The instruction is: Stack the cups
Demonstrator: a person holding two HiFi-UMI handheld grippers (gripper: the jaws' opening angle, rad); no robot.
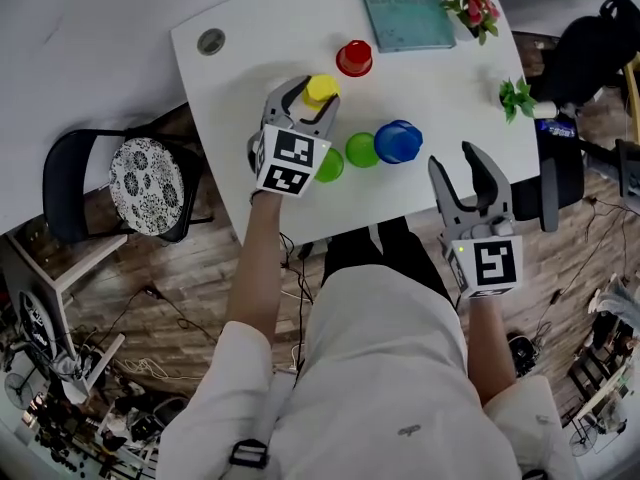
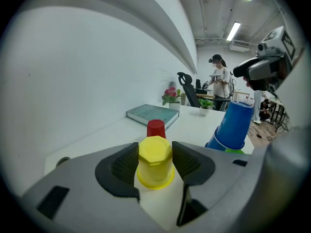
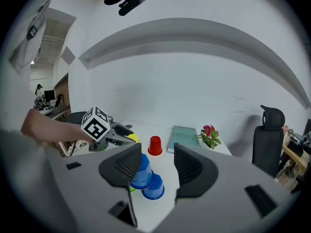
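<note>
A yellow cup [image 1: 321,88] stands upside down on the white table [image 1: 250,58]. My left gripper [image 1: 318,98] is shut on it, and in the left gripper view both pads press the sides of the yellow cup [image 2: 155,154]. A red cup [image 1: 354,58] stands upside down just beyond it. Two green cups [image 1: 361,149] and blue cups [image 1: 398,141] cluster to the right of the left gripper. My right gripper [image 1: 452,156] hovers open at the table's front edge, right of the blue cups [image 3: 143,171], with nothing between its fingers.
A teal book [image 1: 403,6] lies at the far edge with a flower pot [image 1: 473,8] beside it, and a small green plant [image 1: 518,96] sits at the right edge. A chair with a patterned cushion [image 1: 150,183] stands left of the table, a black office chair [image 1: 560,168] right.
</note>
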